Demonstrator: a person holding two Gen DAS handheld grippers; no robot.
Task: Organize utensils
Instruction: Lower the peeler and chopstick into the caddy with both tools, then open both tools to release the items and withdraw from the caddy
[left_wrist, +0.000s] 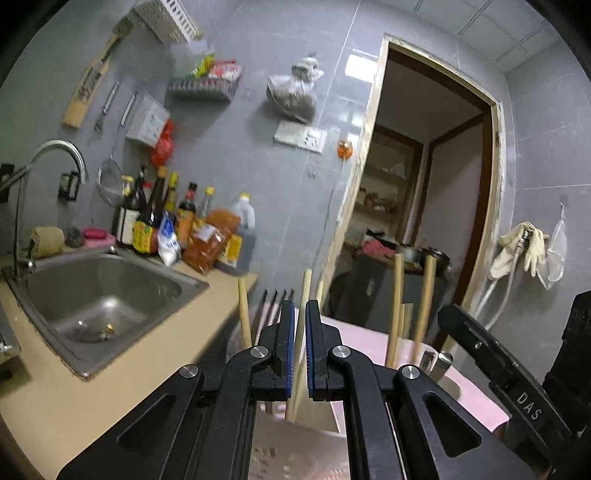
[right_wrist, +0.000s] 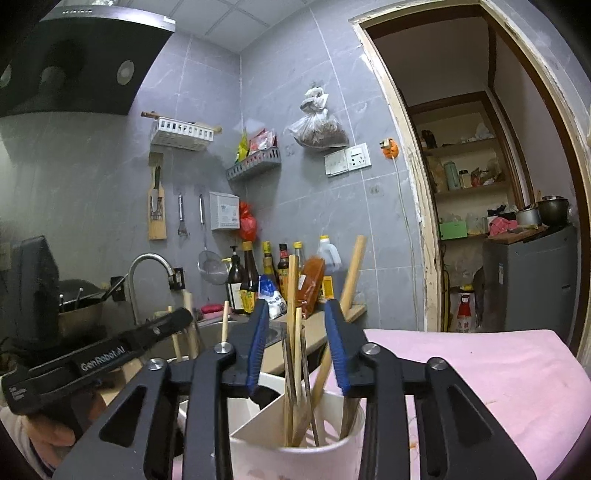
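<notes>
In the left wrist view, the left hand-held gripper (left_wrist: 301, 332) has its fingers nearly pressed together, pinching a wooden chopstick (left_wrist: 305, 295) that runs upright between the pads, its top end pointing up past the fingertips. More wooden handles (left_wrist: 395, 310) stand just to its right. In the right wrist view, the right hand-held gripper (right_wrist: 295, 332) is spread wide, straddling the chopsticks (right_wrist: 293, 332) without touching them; they stand near-vertical, directly ahead and below, in the white utensil holder (right_wrist: 325, 448), beside the desk (right_wrist: 314, 332). The right gripper looks nearer those.
</notes>
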